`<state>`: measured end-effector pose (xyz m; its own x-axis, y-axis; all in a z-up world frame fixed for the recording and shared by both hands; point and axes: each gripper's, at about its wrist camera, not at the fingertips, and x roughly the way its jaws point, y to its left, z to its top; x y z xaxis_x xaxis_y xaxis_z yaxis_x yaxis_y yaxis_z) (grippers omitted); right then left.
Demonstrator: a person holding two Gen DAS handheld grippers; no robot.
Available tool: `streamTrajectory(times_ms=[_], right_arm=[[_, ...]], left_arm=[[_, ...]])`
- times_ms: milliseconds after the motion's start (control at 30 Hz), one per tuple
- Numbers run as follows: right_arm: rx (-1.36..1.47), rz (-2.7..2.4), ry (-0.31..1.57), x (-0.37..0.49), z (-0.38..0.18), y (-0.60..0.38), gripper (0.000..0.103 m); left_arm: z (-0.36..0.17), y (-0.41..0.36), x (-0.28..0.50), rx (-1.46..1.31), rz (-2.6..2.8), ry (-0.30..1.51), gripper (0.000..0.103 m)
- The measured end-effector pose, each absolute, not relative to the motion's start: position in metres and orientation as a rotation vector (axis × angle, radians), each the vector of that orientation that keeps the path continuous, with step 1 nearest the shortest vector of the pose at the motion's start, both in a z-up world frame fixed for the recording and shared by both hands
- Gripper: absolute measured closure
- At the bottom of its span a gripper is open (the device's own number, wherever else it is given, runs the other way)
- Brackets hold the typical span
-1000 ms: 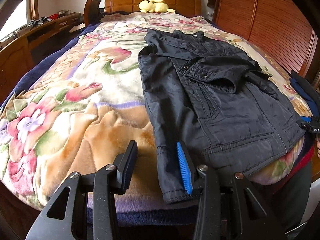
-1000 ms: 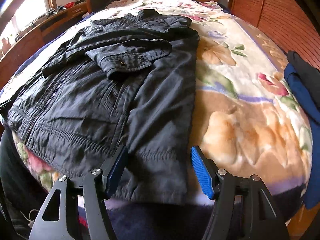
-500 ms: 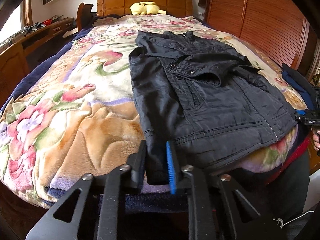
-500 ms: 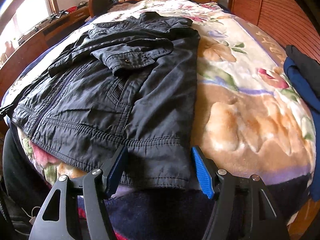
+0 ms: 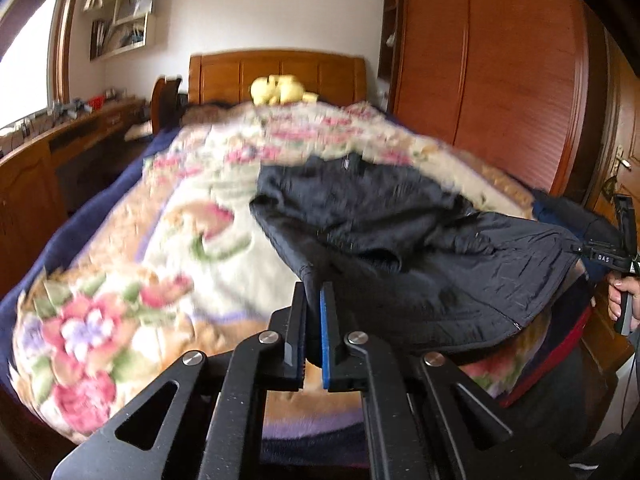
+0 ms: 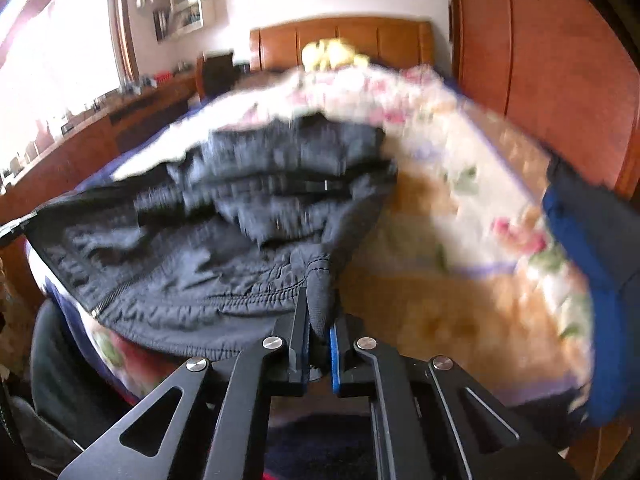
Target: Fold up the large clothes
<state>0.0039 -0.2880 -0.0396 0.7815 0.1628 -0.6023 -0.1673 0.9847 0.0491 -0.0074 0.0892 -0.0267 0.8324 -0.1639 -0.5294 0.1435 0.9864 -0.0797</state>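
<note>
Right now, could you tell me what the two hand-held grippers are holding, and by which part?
Both hold the black jacket by its bottom hem: the left hand-held gripper pinches one corner, the right hand-held gripper the other.

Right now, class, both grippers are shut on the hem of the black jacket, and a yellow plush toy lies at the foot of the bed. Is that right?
Not quite. The toy lies at the head of the bed, by the headboard, as the left wrist view shows. Both the left gripper and right gripper are indeed shut on the jacket hem.

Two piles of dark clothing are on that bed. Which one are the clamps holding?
The black jacket, pinched at its hem by the left gripper and right gripper. The blue garment lies untouched at the bed's edge.
</note>
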Motion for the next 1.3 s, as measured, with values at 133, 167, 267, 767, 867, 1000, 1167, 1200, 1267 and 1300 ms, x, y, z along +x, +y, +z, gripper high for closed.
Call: streamTrajectory(times_ms=[133,167,267,767,867,1000,1167,1200,1267,1300], right_arm=[[0.001,0.179,0.542,-0.014,0.003,-0.290,0.097],[0.002,0.182,0.524,-0.019,0.010,-0.291,0.097],[0.007,0.192,0.464,-0.035,0.033,-0.293,0.097],[-0.017,0.210,0.296,-0.092,0.084,-0.311,0.097],[-0.034,0.205,0.339,-0.075,0.063,-0.314,0.097],[-0.004,0.216,0.418,-0.027,0.024,-0.317,0.097],[-0.005,0.219,0.473,0.030,-0.015,-0.306,0.097],[-0.003,0.222,0.487,0.044,-0.022,-0.304,0.097],[-0.003,0.217,0.514,0.069,-0.034,-0.302,0.097],[0.000,0.215,0.530,0.082,-0.039,-0.300,0.097]], left_arm=[[0.006,0.091,-0.023,-0.038,-0.172,0.485,0.097],[0.013,0.092,-0.027,-0.035,-0.173,0.468,0.097],[0.034,0.094,-0.041,-0.040,-0.194,0.431,0.097],[0.067,0.094,-0.076,-0.037,-0.241,0.329,0.097],[0.037,0.105,-0.047,-0.053,-0.205,0.388,0.097],[0.003,0.113,-0.016,-0.095,-0.191,0.447,0.097],[-0.027,0.112,0.025,-0.084,-0.160,0.499,0.097],[-0.031,0.111,0.030,-0.082,-0.158,0.507,0.097],[-0.037,0.111,0.049,-0.070,-0.149,0.522,0.097],[-0.038,0.111,0.057,-0.062,-0.146,0.528,0.097]])
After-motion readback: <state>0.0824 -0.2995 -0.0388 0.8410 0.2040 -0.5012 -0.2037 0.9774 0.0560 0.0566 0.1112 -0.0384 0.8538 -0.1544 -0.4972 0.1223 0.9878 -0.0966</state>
